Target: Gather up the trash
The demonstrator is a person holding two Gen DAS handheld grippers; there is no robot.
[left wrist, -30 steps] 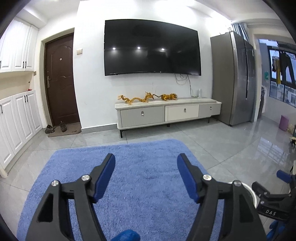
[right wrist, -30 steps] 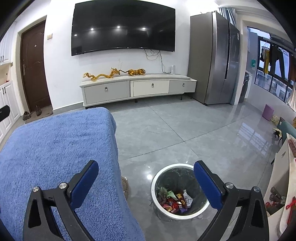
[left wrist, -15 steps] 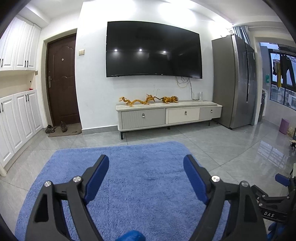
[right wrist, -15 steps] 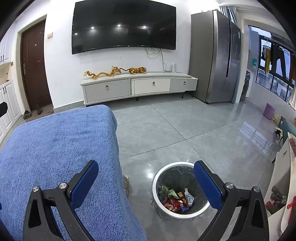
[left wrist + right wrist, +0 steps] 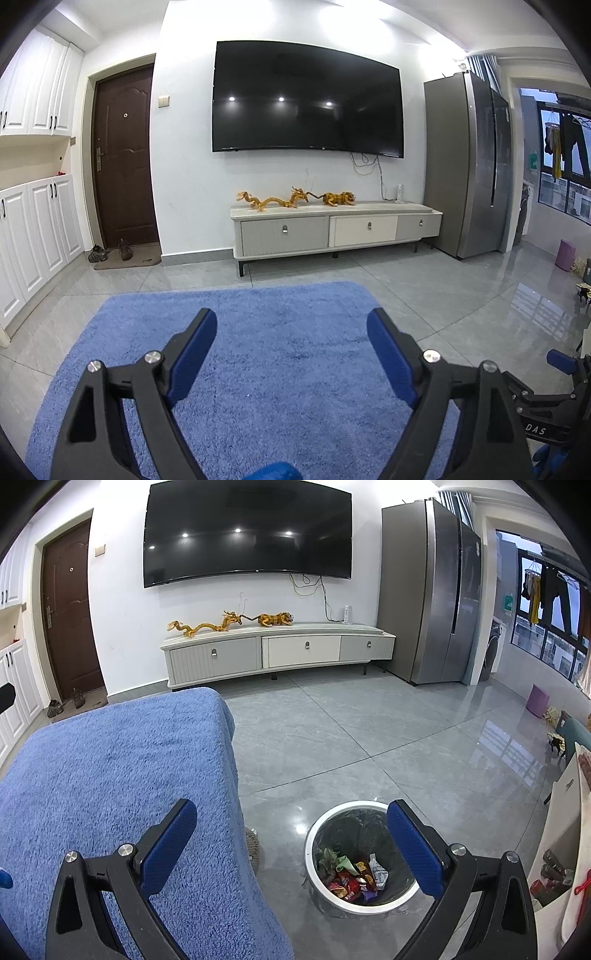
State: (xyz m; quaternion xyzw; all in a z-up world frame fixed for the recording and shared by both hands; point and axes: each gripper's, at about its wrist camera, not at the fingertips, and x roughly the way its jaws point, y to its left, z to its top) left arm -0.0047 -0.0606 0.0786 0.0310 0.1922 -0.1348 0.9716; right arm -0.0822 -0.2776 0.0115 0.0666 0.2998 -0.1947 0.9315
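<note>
Fluffy blue cloth [image 5: 110, 775], round white-rimmed bin [image 5: 360, 904]

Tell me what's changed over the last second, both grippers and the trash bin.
The left gripper is opening: its jaws have spread wider over the blue cloth, with nothing between them. Nothing was taken hold of or let go. The right gripper stayed wide open and empty above the white bin, and the wrappers inside lie as before.
</note>
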